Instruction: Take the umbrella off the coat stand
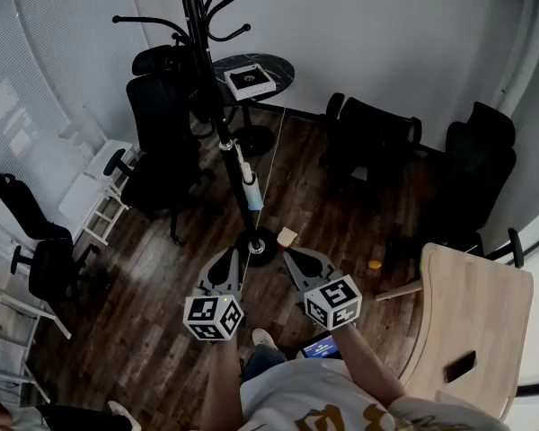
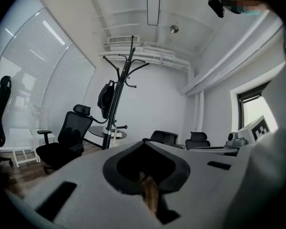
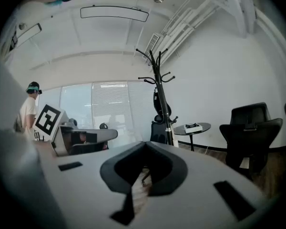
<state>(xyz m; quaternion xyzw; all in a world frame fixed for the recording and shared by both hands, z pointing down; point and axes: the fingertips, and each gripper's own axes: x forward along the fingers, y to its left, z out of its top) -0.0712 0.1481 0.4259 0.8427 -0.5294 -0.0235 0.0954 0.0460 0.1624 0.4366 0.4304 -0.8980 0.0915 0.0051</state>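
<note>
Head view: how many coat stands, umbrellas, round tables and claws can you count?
Coat stand: 1
Umbrella: 1
Round table: 1
Claws, left claw and right claw: 2
Total: 5

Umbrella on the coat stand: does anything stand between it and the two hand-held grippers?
Nothing visible. Bare wooden floor lies between the left hand-held gripper, the right hand-held gripper and the umbrella on the coat stand; the office chair stands beside it.
</note>
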